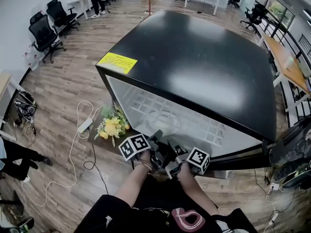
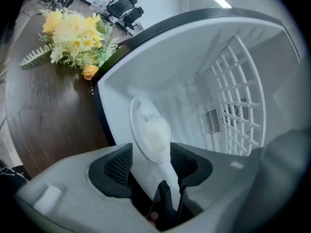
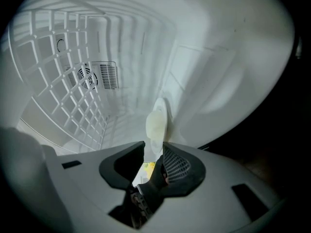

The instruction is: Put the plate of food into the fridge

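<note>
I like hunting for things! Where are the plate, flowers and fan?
plate [image 2: 136,114]: left gripper view, its white rim.
flowers [image 2: 73,30]: left gripper view, middle blooms.
fan [image 3: 86,76]: right gripper view, round grille.

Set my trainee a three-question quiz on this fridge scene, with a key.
1. True or false: the fridge has a white top.
2. What lies on the table beside it? A) yellow flowers B) a kettle C) a book
3. Fill in: between the left claw's open jaws stands a white ___.
Key: 1 false; 2 A; 3 plate.
</note>
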The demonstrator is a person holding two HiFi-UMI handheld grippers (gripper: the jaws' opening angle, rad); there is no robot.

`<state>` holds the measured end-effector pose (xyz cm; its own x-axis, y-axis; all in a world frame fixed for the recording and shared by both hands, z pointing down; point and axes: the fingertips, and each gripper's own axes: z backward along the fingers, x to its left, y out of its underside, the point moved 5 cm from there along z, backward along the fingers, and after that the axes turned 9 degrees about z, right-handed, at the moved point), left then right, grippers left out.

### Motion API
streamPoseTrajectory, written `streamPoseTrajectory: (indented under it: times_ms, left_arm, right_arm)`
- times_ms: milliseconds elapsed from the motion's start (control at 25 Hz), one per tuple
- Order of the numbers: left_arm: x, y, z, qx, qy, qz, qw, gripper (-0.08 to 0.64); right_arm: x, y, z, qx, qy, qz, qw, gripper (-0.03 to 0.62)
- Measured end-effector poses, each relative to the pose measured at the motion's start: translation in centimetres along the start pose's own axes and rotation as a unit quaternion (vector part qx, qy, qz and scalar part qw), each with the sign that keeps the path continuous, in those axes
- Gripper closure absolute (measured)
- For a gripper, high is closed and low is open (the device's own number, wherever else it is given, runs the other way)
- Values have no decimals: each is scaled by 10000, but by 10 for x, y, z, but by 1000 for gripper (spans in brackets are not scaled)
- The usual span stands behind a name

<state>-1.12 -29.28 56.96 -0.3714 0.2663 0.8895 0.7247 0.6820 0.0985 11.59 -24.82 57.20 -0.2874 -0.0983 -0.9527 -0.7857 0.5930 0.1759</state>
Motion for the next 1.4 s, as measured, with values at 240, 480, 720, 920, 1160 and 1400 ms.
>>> streamPoseTrajectory:
  times_ms: [240, 480, 720, 920, 1160, 1400]
  left_arm:
    - [-6, 18, 15, 112, 170, -284, 9994, 331]
    - [-4, 34, 39, 1, 665, -4, 9978, 331]
    - [5, 50, 64, -52, 901, 98, 9959, 331]
    - [8, 67, 82, -37, 970, -236, 9950, 333]
    - [11, 87, 97, -29, 967, -911, 9911, 333]
    - [19, 105, 113, -113, 568, -2331, 9707, 333]
  right_arm:
    - [10, 4, 8, 73, -99, 344, 9993, 463]
    - [10, 14, 21, 81, -148, 324, 9993, 462]
    - [11, 23, 40, 142, -238, 451, 9986, 462]
    - [8, 21, 58, 33, -264, 728, 9970, 462]
    - [2, 23, 84, 181, -38, 1611, 9868, 462]
    - [-4, 28, 107, 335, 316, 2682, 9623, 469]
